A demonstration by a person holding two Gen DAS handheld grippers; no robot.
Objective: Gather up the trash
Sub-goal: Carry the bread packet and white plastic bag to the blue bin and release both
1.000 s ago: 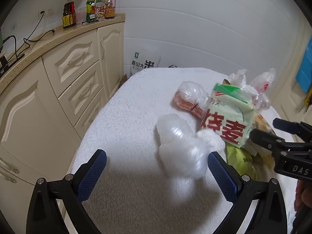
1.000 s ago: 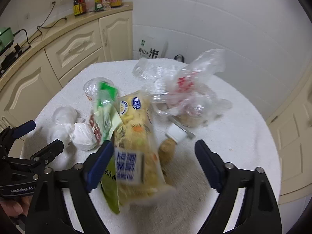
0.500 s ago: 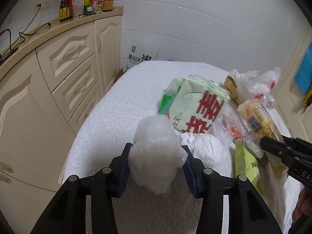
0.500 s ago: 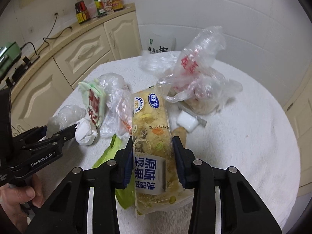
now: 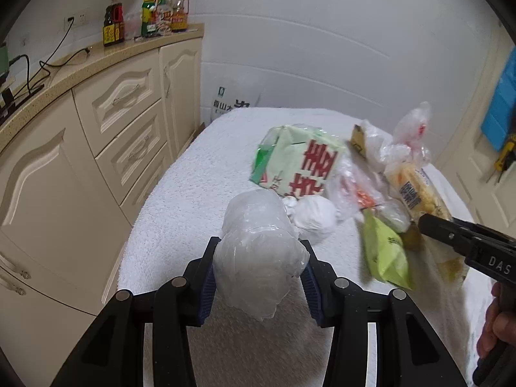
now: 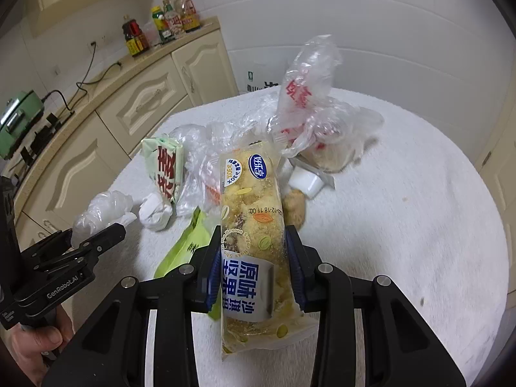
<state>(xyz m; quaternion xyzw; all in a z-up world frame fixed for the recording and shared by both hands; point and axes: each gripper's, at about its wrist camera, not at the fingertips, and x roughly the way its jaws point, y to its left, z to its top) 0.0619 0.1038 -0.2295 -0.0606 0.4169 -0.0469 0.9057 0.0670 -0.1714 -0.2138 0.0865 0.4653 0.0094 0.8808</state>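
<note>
White towelling covers the tabletop, and the trash sits bunched toward its right side, a loose heap that suits being picked off piece by piece. Left tool is clamped on a crumpled clear plastic bag, blue pads pressing its flanks from both sides; the bag bulges up and forward between them, so the hold is on soft film rather than anything rigid. Its jaws have just been closing, with that bag between them. Right tool grips a yellow snack packet across its lower half, near the blue label, the packet standing nearly upright and leaning away toward the heap; gripping low leaves most of the length free above the pads. Those jaws have likewise just been closing on the packet. Still lying on the tabletop: a pale green box with red characters at the far left of the heap, a knotted white wad just beside the held bag, a lime green wrapper near the right tool, and a clear bag with red print at the far side, over some brownish scraps. No bin shows in either view, so I cannot tell where the two pieces are bound. Judgement: both pickups look secured, carrying comes next; thin film may slip under the pads.
</note>
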